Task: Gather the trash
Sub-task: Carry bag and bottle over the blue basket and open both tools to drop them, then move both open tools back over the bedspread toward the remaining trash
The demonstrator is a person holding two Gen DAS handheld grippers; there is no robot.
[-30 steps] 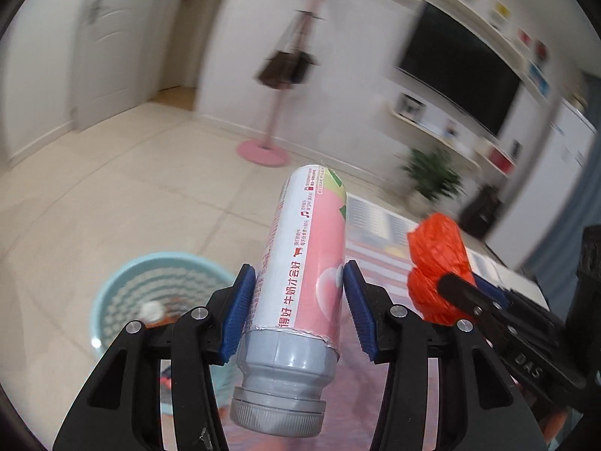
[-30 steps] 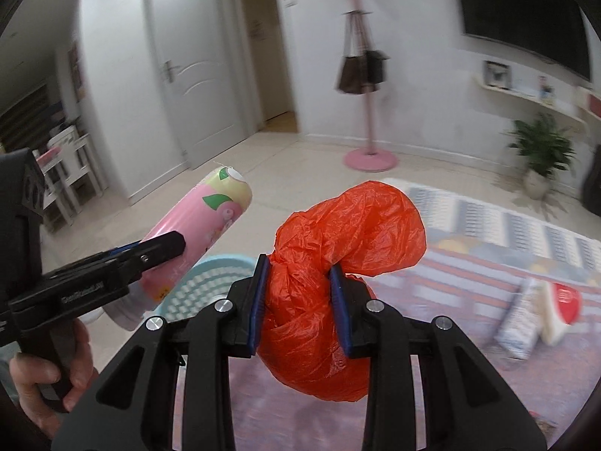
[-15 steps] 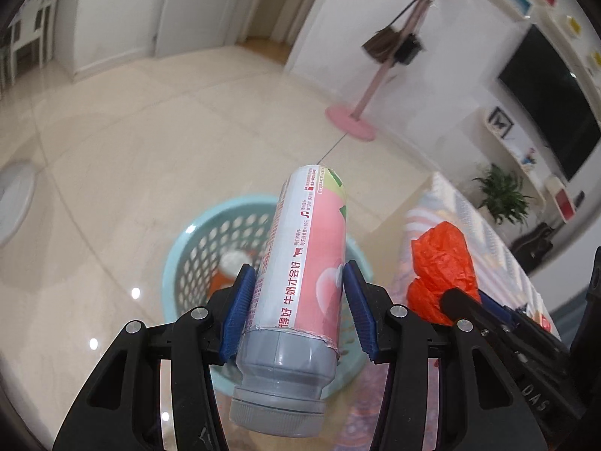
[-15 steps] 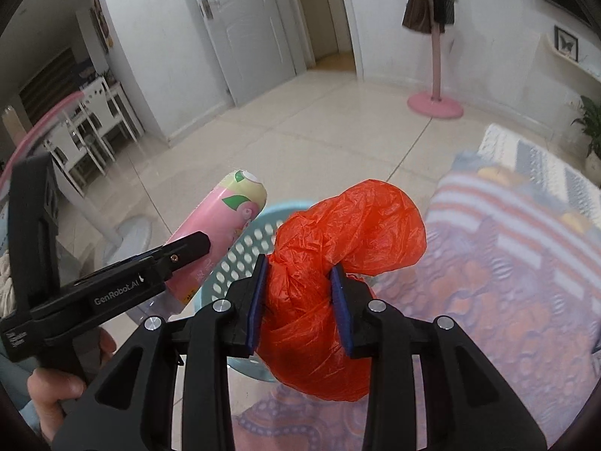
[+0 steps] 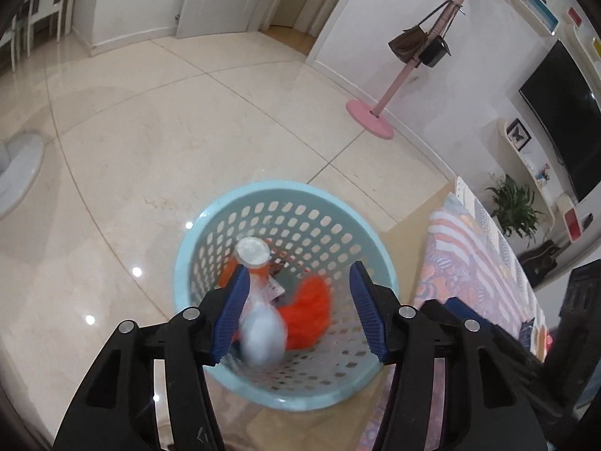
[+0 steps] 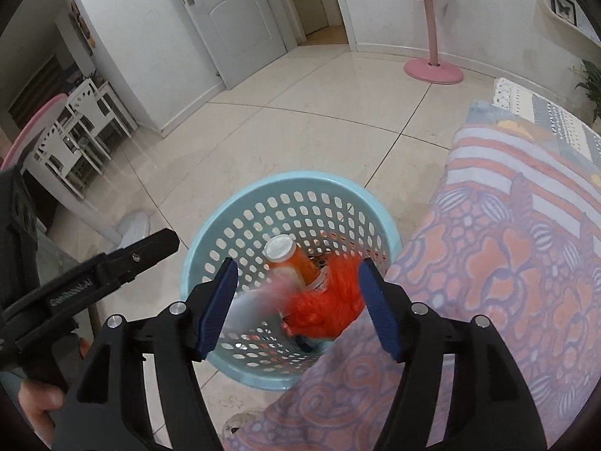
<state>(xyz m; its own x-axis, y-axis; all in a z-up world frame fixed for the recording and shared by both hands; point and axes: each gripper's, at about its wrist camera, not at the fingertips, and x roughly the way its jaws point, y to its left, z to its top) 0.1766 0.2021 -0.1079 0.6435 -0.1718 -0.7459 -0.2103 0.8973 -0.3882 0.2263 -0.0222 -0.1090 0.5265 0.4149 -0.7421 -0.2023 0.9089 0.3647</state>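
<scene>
Hovering above the light blue perforated basket [image 5: 285,203]: left hand-held gripper [image 5: 298,310], jaws just having been opening, blue pads clear of the blurred pink bottle [image 5: 261,332] dropping inside. Hanging over the same basket [image 6: 293,188]: right hand-held gripper [image 6: 296,306], jaws likewise just having been opening, released, red plastic bag [image 6: 326,300] blurring between the pads without touching them. Already lying in the basket: an orange white-capped bottle [image 6: 291,261]. Standing on beige glossy floor tiles [image 5: 188,143], beside a patterned striped cover [image 6: 507,248]. Beyond: pink coat stand [image 5: 379,112] carrying bags, white door [image 6: 229,11], wall television [image 5: 563,112], potted plant [image 5: 512,203]. Lettering on the left gripper's arm showing in the right view, too blurred for reading.
</scene>
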